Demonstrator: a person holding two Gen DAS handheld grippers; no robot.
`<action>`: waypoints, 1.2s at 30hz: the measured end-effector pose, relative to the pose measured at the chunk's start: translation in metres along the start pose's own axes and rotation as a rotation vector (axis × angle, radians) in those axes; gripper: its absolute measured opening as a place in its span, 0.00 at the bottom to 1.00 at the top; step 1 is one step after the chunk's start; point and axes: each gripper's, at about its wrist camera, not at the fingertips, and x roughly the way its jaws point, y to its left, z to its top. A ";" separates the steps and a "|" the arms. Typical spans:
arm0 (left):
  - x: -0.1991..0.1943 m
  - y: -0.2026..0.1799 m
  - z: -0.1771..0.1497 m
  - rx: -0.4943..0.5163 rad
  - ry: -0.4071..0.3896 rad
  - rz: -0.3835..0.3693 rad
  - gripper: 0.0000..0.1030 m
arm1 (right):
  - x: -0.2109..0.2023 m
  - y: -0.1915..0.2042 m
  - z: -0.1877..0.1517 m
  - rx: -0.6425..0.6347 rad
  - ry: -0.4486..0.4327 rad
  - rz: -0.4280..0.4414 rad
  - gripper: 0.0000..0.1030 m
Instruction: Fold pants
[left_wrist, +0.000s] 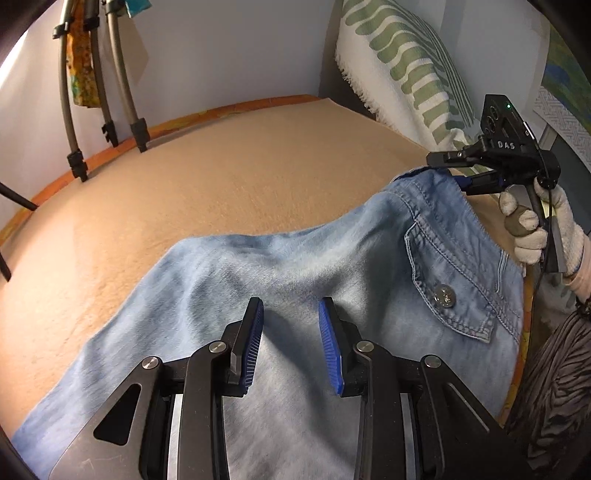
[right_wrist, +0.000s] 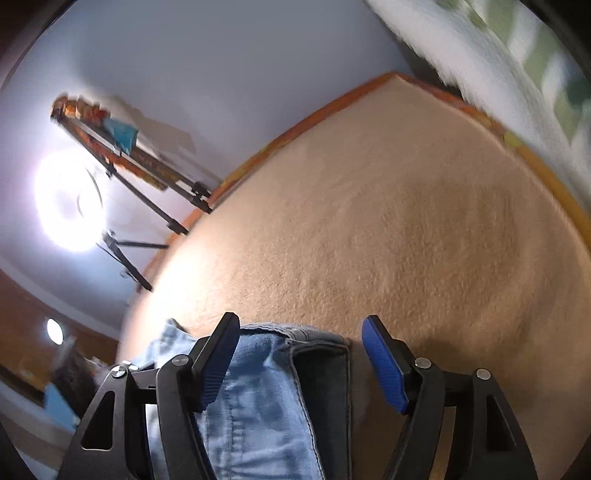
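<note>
Light blue jeans (left_wrist: 295, 258) lie spread on a tan blanket (left_wrist: 221, 177), back pocket with a metal button (left_wrist: 443, 295) facing up. My left gripper (left_wrist: 291, 302) hovers over the middle of the denim, its blue pads apart with nothing pinched between them. At the far right a gloved hand (left_wrist: 535, 225) holds my right gripper (left_wrist: 445, 170) at the waistband corner. In the right wrist view the right gripper (right_wrist: 301, 317) stands wide open; the waistband of the jeans (right_wrist: 258, 387) lies between the jaws, close to the left finger, and the pads do not press it.
Tripod legs (left_wrist: 107, 110) stand on the blanket's far left edge by the wall. A white and green pillow (left_wrist: 402, 66) leans at the back right. A bright lamp (right_wrist: 70, 199) glares at the left of the right wrist view. Bare blanket (right_wrist: 406, 221) stretches beyond the jeans.
</note>
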 end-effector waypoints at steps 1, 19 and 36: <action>0.001 -0.001 0.000 0.002 -0.001 0.001 0.28 | 0.003 -0.001 -0.001 -0.003 0.007 -0.016 0.70; 0.028 -0.007 0.010 0.038 -0.001 0.095 0.28 | 0.011 0.063 -0.024 -0.363 -0.060 -0.313 0.18; -0.119 0.046 -0.038 -0.134 -0.124 0.201 0.28 | -0.031 0.099 -0.018 -0.337 -0.194 -0.257 0.47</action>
